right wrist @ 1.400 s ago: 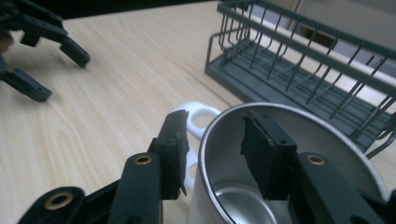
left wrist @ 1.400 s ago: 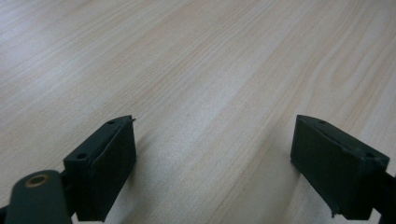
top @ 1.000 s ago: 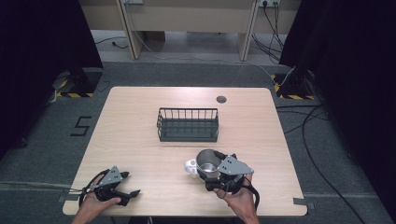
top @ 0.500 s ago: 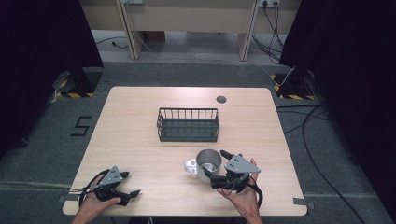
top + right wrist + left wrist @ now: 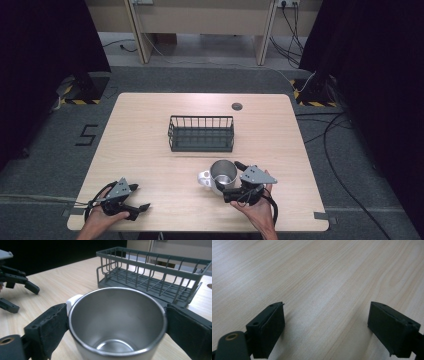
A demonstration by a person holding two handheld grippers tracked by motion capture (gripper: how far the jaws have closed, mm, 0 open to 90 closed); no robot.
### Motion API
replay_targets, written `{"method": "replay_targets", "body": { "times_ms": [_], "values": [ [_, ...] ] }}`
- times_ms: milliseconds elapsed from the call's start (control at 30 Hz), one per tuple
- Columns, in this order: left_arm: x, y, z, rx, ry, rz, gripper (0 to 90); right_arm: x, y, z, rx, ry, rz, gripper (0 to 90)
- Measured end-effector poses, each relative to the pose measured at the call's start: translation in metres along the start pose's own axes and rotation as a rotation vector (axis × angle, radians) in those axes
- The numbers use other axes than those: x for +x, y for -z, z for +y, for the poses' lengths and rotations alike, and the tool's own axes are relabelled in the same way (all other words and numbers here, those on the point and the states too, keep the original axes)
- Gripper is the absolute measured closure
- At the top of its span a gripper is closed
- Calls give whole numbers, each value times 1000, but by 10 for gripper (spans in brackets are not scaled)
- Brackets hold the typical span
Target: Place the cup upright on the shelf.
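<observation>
Mug (image 5: 222, 174), steel inside with a white outer wall and handle, stands upright on the near right part of the table (image 5: 150, 130), clasped between the jaws of the right gripper (image 5: 231, 176).

From the left: the left gripper (image 5: 142, 209) rests near the front left corner, close to the table's near edge, held in the person's left hand (image 5: 107, 212). Its own view shows what the high view cannot: the jaws spread wide apart with only bare wood grain between them.

Toward the middle, the dark wire basket (image 5: 201, 133) sits well apart from both grippers, with broad open tabletop to its left and in front of it.

On the right, the right gripper view looks down into the mug's hollow, bare interior, a black pad pressed against each side of the rim, the basket just beyond it and the left gripper off at its left edge. The high view adds the mug's handle pointing left and the right hand (image 5: 257, 210) near the front edge.
</observation>
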State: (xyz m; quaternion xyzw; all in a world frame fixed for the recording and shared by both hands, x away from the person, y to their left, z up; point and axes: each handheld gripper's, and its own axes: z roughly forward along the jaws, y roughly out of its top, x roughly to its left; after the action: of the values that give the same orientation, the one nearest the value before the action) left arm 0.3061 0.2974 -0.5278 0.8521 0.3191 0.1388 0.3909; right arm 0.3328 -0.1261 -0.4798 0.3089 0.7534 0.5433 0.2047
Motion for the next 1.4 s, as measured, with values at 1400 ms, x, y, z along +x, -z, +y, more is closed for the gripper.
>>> {"method": "replay_targets", "body": {
  "times_ms": [1400],
  "values": [
    [0, 0, 0, 0, 1, 0, 135, -9, -12, 32, -62, -44, -51, 63]
  ]
}}
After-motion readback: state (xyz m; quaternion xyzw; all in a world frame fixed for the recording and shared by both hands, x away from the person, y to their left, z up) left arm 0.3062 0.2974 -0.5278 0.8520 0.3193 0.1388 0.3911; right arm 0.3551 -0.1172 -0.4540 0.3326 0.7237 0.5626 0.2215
